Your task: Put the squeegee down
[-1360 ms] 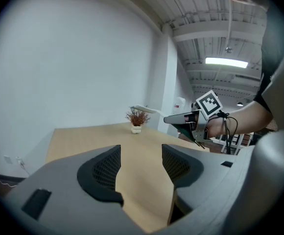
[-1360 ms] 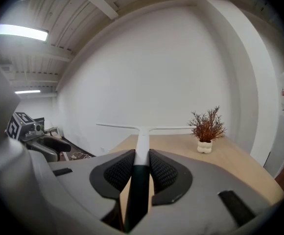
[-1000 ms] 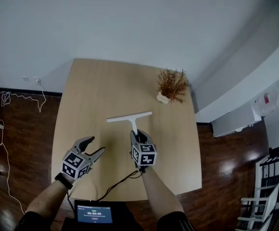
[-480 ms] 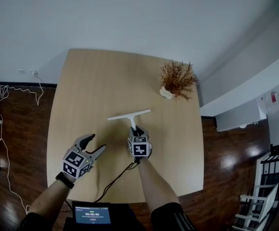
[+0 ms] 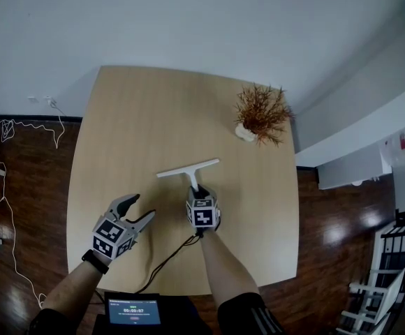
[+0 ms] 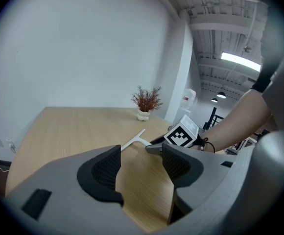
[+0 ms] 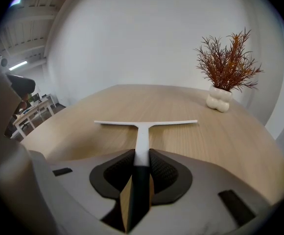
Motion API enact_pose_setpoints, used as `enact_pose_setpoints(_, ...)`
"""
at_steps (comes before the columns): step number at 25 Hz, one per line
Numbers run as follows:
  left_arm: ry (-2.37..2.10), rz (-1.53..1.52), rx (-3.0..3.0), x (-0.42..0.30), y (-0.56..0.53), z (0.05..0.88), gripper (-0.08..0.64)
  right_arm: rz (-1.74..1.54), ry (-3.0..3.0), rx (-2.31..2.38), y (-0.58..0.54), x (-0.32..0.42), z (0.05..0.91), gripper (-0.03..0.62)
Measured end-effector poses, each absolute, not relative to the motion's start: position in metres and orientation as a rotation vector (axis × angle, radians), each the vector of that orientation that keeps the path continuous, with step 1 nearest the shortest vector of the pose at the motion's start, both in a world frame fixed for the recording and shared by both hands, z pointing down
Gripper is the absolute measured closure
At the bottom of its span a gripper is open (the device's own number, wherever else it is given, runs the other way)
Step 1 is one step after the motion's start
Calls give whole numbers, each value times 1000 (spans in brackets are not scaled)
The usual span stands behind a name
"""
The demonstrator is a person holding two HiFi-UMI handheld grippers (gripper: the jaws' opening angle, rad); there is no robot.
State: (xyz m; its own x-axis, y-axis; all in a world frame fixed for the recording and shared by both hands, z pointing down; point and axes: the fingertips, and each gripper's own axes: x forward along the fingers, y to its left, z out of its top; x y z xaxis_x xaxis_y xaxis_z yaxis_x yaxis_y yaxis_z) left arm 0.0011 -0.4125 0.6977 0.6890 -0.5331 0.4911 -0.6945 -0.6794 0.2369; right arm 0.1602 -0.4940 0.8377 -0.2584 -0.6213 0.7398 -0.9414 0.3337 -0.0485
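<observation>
One squeegee (image 5: 188, 171), one potted plant (image 5: 260, 114), two grippers, one table (image 5: 119, 131).
We see the right gripper (image 5: 197, 191) clamped on the squeegee's handle, blade over mid-table; the left gripper (image 5: 140, 211) gapes, holding nothing.

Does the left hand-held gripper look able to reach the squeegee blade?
Probably yes: the left hand-held gripper is open, only bare table lies between it and the blade, and the right hand-held gripper grips just the handle.
</observation>
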Motion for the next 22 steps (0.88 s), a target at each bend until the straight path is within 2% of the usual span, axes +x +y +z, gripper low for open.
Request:
enact_pose_setpoints(6,-973,547,2490,-3,-414,697,290,657,-1990,1381,-497,168,847,473)
enact_pose_setpoints(7,-976,549,2491,-4,-413,697,290,657,-2000,1399,-498,168,842,453)
enact_pose_setpoints(22,-972,487,2592,-12,-379,635,290,508,-2228,1520,-474,150,719,448)
